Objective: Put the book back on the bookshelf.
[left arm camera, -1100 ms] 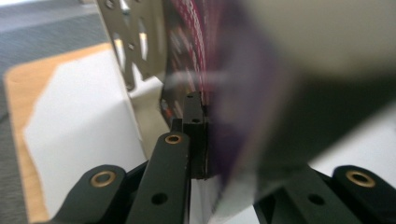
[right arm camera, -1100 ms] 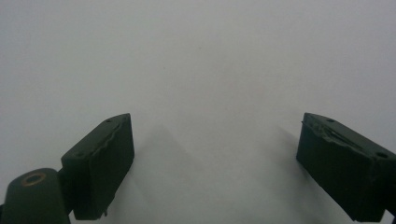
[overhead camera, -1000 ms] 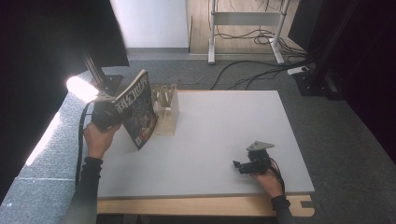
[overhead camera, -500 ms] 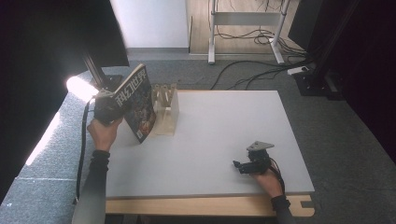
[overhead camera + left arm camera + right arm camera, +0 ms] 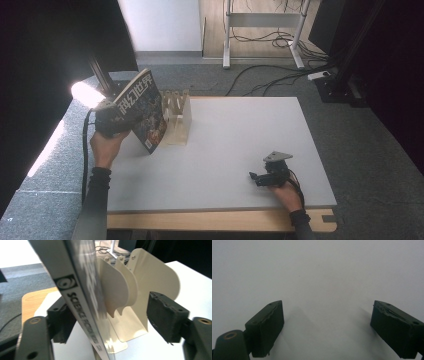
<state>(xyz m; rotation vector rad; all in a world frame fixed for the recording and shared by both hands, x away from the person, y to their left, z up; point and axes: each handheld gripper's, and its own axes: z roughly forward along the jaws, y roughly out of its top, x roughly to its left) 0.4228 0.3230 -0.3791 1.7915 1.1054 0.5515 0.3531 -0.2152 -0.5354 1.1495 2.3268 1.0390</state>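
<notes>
A magazine [image 5: 142, 112] with a colourful cover stands tilted on its lower edge at the table's left, leaning toward a cream metal book rack [image 5: 177, 117]. My left gripper [image 5: 112, 120] is at its spine. In the left gripper view the magazine's spine [image 5: 82, 302] stands between the jaws, close to the left pad [image 5: 61, 322]. The right pad [image 5: 166, 315] is well clear of it. These jaws have just been opening, with the rack's dividers [image 5: 150, 285] behind them. My right gripper [image 5: 257, 178] rests open near the table's front right, over bare white table [image 5: 317, 270].
The white table [image 5: 240, 130] has a wooden front edge. A bright lamp [image 5: 82, 94] shines at the far left, beside a grey ledge. Cables and a desk frame lie on the floor beyond the table.
The magazine has shifted slightly up and toward the rack with the left hand. The right gripper has stayed where it was.
</notes>
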